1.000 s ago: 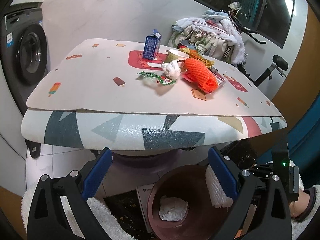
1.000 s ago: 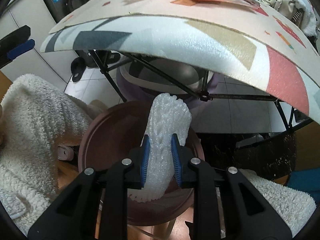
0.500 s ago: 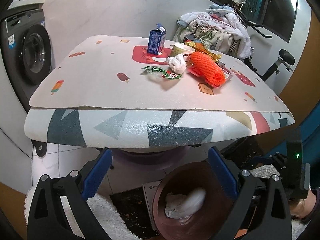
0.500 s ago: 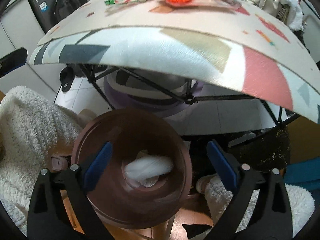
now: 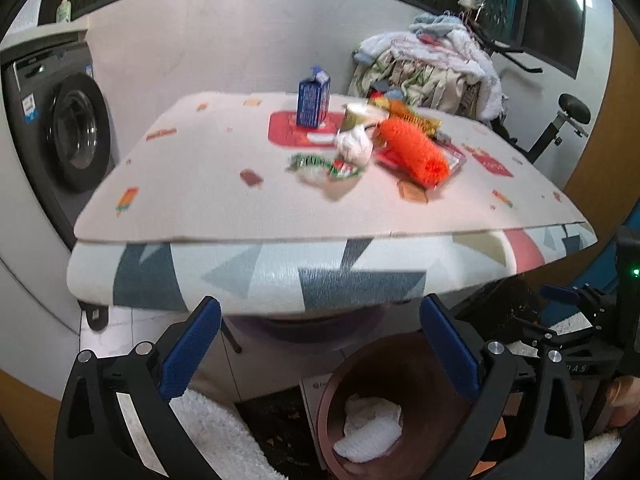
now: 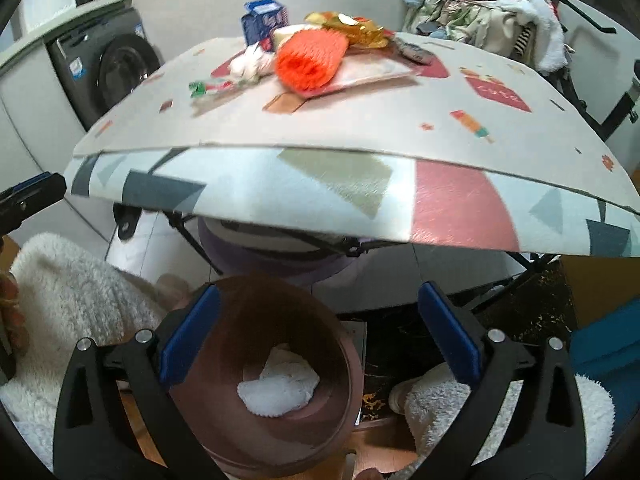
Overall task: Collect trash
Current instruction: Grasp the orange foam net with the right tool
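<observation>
- Trash on the table (image 5: 200, 184): orange foam net (image 5: 416, 152), crumpled white tissue (image 5: 354, 145), green wrapper (image 5: 324, 165), blue carton (image 5: 313, 98), paper cup (image 5: 356, 114) and gold wrapper (image 6: 352, 28), grouped near the far centre.
- Brown bin (image 6: 224, 412): below the table's near edge; holds white foam netting (image 6: 276, 394) and white paper (image 5: 372, 410).
- Left gripper (image 5: 320, 350): released, jaws wide apart, empty, above the bin.
- Right gripper (image 6: 318, 338): released, jaws wide apart, empty, above the bin.

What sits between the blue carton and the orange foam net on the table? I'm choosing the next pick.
In the left wrist view, a paper cup and crumpled white tissue lie between the blue carton and orange foam net.
</observation>
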